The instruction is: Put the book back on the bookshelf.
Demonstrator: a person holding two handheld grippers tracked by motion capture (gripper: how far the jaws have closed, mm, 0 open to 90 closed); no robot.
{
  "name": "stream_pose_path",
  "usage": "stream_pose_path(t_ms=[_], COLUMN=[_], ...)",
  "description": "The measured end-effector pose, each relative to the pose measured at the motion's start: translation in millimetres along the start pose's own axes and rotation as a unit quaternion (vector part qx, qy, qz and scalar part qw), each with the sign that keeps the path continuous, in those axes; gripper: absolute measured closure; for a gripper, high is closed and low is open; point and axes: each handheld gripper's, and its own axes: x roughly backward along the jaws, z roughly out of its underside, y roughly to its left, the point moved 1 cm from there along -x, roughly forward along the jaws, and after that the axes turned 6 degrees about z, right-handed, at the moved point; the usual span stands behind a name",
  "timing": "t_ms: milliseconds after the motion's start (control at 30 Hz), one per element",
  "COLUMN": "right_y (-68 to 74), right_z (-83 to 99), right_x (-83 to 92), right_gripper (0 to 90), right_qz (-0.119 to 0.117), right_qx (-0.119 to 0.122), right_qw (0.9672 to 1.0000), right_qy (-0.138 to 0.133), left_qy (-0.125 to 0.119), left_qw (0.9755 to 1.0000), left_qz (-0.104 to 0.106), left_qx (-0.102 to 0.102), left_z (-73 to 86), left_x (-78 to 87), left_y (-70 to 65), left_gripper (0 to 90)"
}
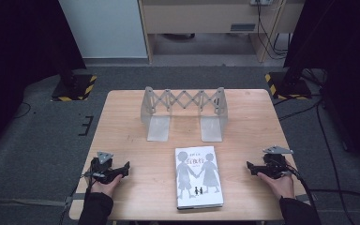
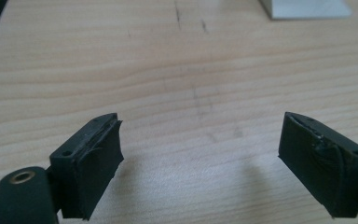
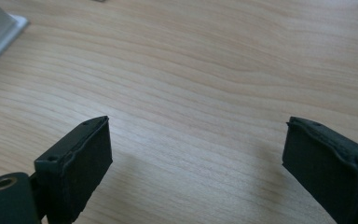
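The left gripper [image 1: 125, 167] rests low at the desk's [image 1: 136, 187] near-left corner with its 2 fingers [image 2: 91, 163] spread wide over bare wood, and the right gripper [image 1: 249, 166] at the near-right holds its fingers [image 3: 77, 168] equally far apart and empty. Between them, clear of both, a grey book [image 1: 198, 176] lies flat, cover up, at the near edge. Beyond it an expandable metal book rack [image 1: 183, 111] stands upright mid-desk, nothing blocking the way between.
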Motion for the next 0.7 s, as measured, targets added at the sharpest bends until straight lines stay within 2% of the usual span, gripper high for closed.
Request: stream_pose_path(t_ms=[133,167,267,567,700], right_y=[2.2,2.2,3.5,6.8,8.6], right_z=[-4.7,-4.7,-10.1,-21.0,-26.9], right_x=[9.2,9.2,18.0,31.4,35.3], right_gripper=[9.6,9.6,10.1,10.4,10.6], right_qz=[-0.01,-0.01,-0.015,-0.02,-0.023], right_qx=[-0.004,-0.004,-0.009,-0.019,-0.016], right_qw=[0.9999,0.9999,0.9993,0.998,0.9975], right_qy=[-0.014,-0.014,-0.033,-0.057,-0.065], left_qy=[-0.026,-0.026,-0.046,-0.058,-0.065], left_qw=[0.9996,0.9996,0.9986,0.9976,0.9968], left_qz=[0.011,0.011,0.024,0.038,0.046], left_qx=[0.006,0.006,0.013,0.01,0.012], left_z=[-3.9,-3.9,-6.8,-12.0,-15.3], left_x=[8.5,8.5,12.6,17.9,20.7], left_y=[-3.7,-3.7,-7.8,-18.7,-25.4], left_gripper=[14.7,15.0,15.8,16.6,17.1])
